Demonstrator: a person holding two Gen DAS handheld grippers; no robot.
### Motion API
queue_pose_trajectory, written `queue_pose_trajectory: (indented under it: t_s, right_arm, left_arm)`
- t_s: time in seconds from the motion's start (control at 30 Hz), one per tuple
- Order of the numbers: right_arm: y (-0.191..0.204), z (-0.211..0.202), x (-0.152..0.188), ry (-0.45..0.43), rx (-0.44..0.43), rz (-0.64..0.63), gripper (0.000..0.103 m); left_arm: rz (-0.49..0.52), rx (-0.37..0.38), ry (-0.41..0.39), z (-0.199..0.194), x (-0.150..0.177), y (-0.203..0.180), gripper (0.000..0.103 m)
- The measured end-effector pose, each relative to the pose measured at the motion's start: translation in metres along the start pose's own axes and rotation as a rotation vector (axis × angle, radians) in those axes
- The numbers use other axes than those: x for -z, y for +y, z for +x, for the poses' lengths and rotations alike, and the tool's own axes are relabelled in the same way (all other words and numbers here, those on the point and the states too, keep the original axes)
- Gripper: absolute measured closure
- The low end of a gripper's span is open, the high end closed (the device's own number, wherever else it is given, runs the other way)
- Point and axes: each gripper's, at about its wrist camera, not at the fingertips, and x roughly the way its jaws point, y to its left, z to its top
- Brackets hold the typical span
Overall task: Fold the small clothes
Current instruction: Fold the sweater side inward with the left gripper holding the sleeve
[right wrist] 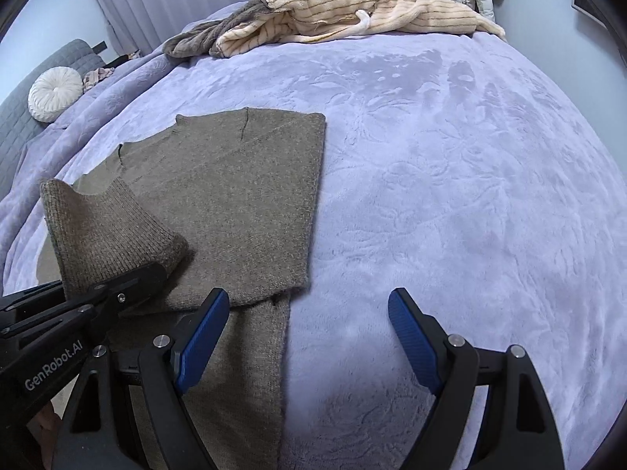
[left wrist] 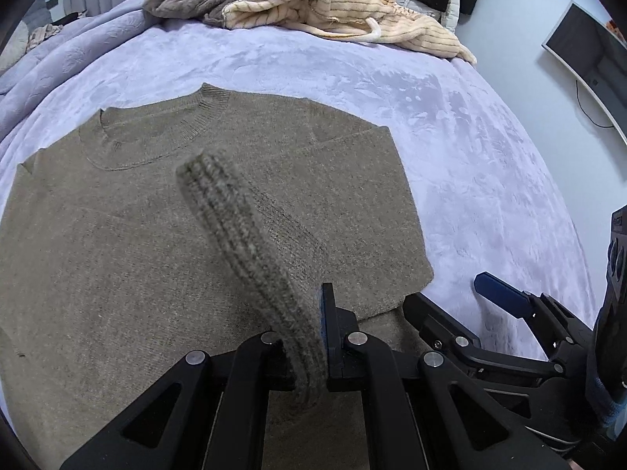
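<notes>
A brown knit sweater lies flat on the lavender bed cover, neck away from me, its right side folded in. My left gripper is shut on the sweater's ribbed sleeve cuff and holds it up over the body. In the right wrist view the sweater lies at the left and the left gripper holds the cuff above it. My right gripper is open and empty, just right of the sweater's lower edge; it also shows in the left wrist view.
A cream striped garment and a grey one lie heaped at the bed's far edge. A round white cushion sits on a grey sofa at far left. A monitor stands to the right of the bed.
</notes>
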Motion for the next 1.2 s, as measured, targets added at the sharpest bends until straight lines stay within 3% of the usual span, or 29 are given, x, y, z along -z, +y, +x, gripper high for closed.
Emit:
queue_pose_trajectory:
  t_s: [0.13,0.5,0.67,0.83,0.97,1.07,1.2]
  right_arm:
    - [-0.009,-0.001,0.003,0.005,-0.002,0.021,0.017]
    - [-0.008,-0.008,0.019,0.011,-0.018,-0.001,0.017]
    - [-0.001,-0.009,0.026,0.019,-0.039,-0.016,0.017]
    - [0.008,-0.01,0.03,0.027,-0.027,-0.037,0.017]
    - [0.009,-0.015,0.031,0.024,-0.014,-0.037,0.017]
    - [0.006,-0.019,0.033,0.02,-0.007,-0.028,0.017]
    - [0.003,-0.024,0.033,0.021,-0.002,-0.013,0.017]
  left_arm:
    - [-0.056,0.085,0.024,0.006,-0.001,0.006,0.097]
    - [-0.124,0.18,0.084,0.005,-0.003,0.018,0.096]
    - [-0.203,0.22,0.125,0.01,-0.002,0.029,0.096]
    - [-0.18,0.181,0.143,0.014,-0.001,0.026,0.096]
    - [-0.1,0.089,0.135,0.008,0.0,0.011,0.096]
    - [0.035,0.03,0.036,-0.012,0.0,-0.011,0.096]
    - [0.028,0.012,0.059,-0.011,-0.003,-0.01,0.096]
